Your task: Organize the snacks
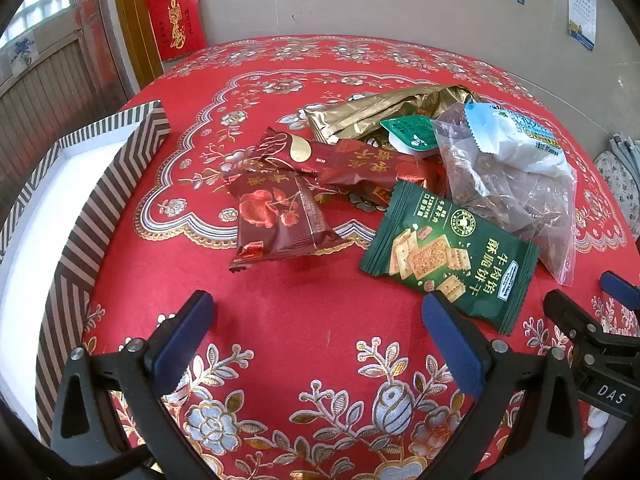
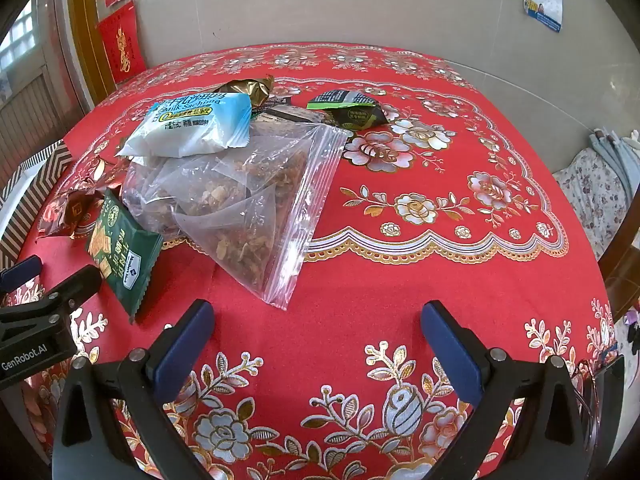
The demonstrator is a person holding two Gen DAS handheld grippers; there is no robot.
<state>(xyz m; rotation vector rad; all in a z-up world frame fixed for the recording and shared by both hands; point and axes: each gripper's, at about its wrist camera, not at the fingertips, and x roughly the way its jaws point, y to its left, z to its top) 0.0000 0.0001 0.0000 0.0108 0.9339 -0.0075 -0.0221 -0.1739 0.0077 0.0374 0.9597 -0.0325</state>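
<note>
A pile of snacks lies on the red floral tablecloth (image 1: 304,320). It holds a dark red rose packet (image 1: 276,220), another red packet (image 1: 368,172), a green cracker packet (image 1: 452,256), a gold bag (image 1: 376,114), a small green cup (image 1: 412,134), a clear zip bag of brown pieces (image 1: 512,196) and a white-blue packet (image 1: 516,140). A striped box (image 1: 92,208) with a white inside stands at the left. My left gripper (image 1: 316,320) is open and empty, just short of the packets. My right gripper (image 2: 316,328) is open and empty in front of the zip bag (image 2: 240,200); the cracker packet (image 2: 120,252) lies to its left.
A crumpled green-black wrapper (image 2: 348,108) lies behind the zip bag. The other gripper shows at each view's edge, on the right in the left wrist view (image 1: 600,340) and on the left in the right wrist view (image 2: 44,312). A wall with red hangings (image 1: 174,20) stands behind the table. A floral cushion (image 2: 596,196) is at the right.
</note>
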